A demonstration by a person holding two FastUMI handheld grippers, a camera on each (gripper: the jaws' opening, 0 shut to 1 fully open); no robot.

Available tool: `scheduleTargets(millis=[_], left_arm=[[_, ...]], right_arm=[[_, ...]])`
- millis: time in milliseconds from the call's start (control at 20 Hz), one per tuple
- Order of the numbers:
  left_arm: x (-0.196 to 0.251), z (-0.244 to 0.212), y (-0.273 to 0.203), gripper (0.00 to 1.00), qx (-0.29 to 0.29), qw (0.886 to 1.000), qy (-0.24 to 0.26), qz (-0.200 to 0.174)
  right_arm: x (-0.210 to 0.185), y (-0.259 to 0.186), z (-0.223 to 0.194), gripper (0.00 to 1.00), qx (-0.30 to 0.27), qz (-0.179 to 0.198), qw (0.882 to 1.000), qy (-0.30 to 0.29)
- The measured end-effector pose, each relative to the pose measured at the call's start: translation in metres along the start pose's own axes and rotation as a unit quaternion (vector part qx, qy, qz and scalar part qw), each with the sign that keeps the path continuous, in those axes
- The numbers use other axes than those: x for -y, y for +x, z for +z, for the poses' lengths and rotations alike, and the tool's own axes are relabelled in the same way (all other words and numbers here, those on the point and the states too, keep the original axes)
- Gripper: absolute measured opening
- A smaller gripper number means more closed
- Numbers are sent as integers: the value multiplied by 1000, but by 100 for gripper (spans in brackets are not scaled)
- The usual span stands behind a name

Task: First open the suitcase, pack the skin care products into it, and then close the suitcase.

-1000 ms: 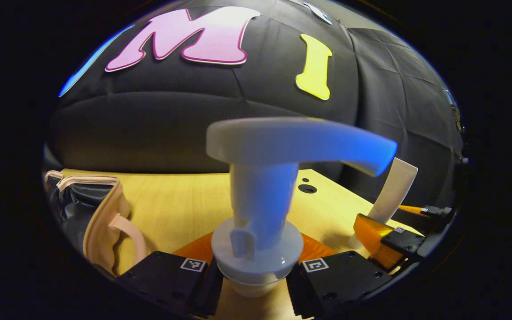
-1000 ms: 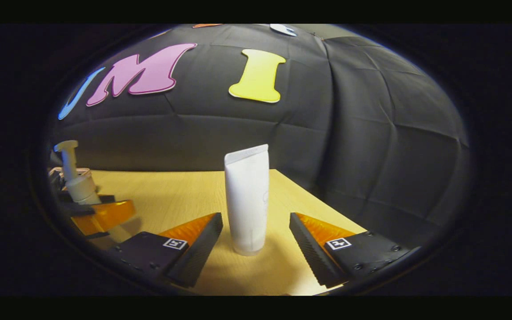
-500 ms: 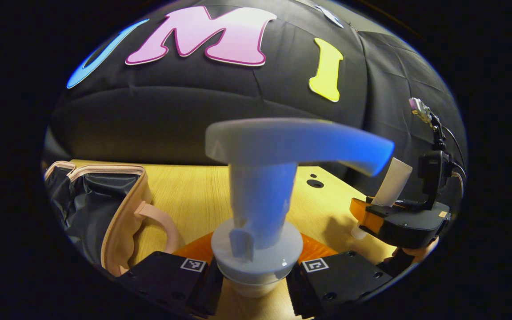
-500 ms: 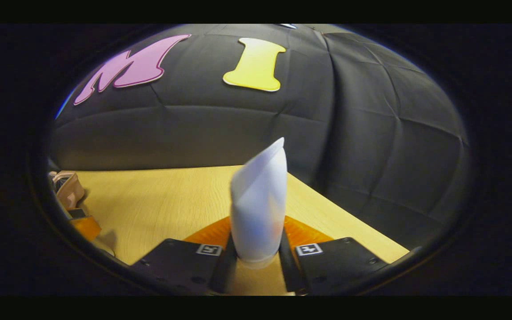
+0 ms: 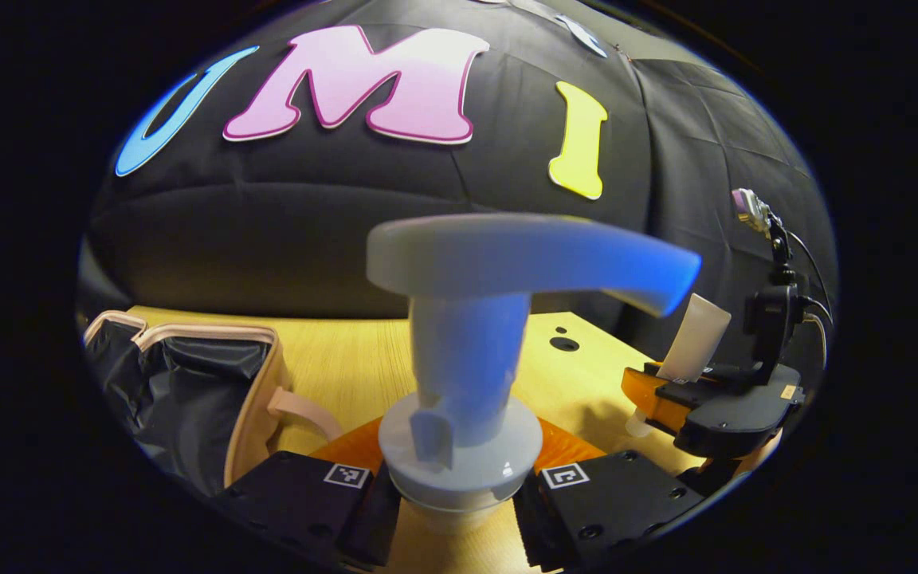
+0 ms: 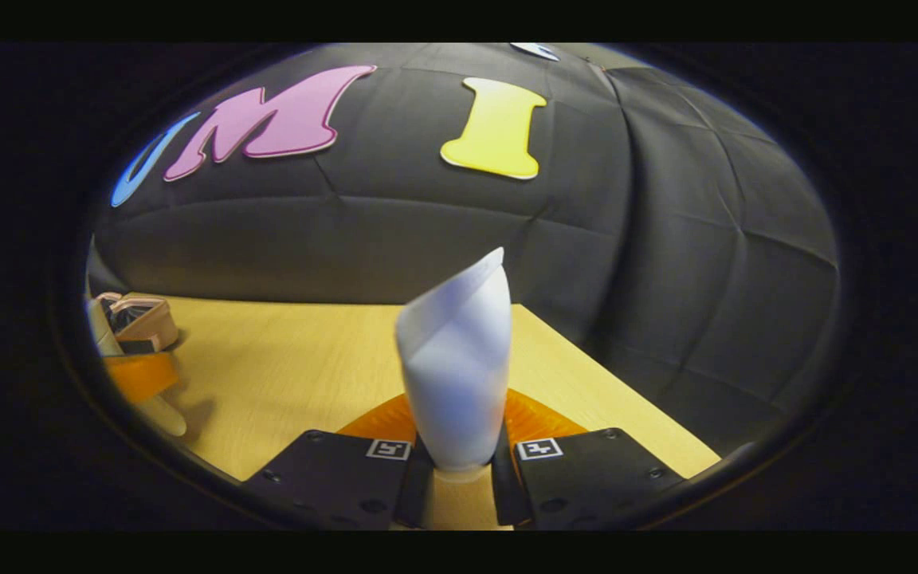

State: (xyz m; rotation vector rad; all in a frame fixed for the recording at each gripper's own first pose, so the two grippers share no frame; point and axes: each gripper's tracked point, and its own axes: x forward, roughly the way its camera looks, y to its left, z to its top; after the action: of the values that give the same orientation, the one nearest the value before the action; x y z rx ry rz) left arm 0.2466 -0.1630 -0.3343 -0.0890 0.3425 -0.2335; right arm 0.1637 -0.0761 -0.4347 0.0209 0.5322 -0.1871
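Grippers clamped: left (image 5: 453, 510) pump bottle (image 5: 467, 359) (upright), right (image 6: 459, 478) tube (image 6: 455, 359).

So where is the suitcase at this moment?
In the left gripper view the open suitcase lies on the wooden table at the lower left, left of the pump bottle held between the left gripper's fingers.

Suitcase (image 5: 188, 391) left on table (image 5: 347, 359), pump bottle (image 5: 467, 351) centre, tube (image 5: 694, 339) right.

A recording booth rather than a home: black quilted cloth wall (image 6: 666, 263) behind a bare wooden table (image 6: 284, 375), with a small cabled camera mount (image 5: 770, 319) at the edge.
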Motion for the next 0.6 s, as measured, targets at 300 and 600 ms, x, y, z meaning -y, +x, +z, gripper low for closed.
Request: scheduleTargets(millis=[300, 600], left_arm=[[-16, 44, -42, 64, 22, 998, -48, -16], [-99, 75, -96, 64, 44, 997, -49, 31]], right_arm=[[-45, -35, 52, 35, 46, 61, 996, -36], [-136, -88, 90, 33, 76, 144, 986, -38]])
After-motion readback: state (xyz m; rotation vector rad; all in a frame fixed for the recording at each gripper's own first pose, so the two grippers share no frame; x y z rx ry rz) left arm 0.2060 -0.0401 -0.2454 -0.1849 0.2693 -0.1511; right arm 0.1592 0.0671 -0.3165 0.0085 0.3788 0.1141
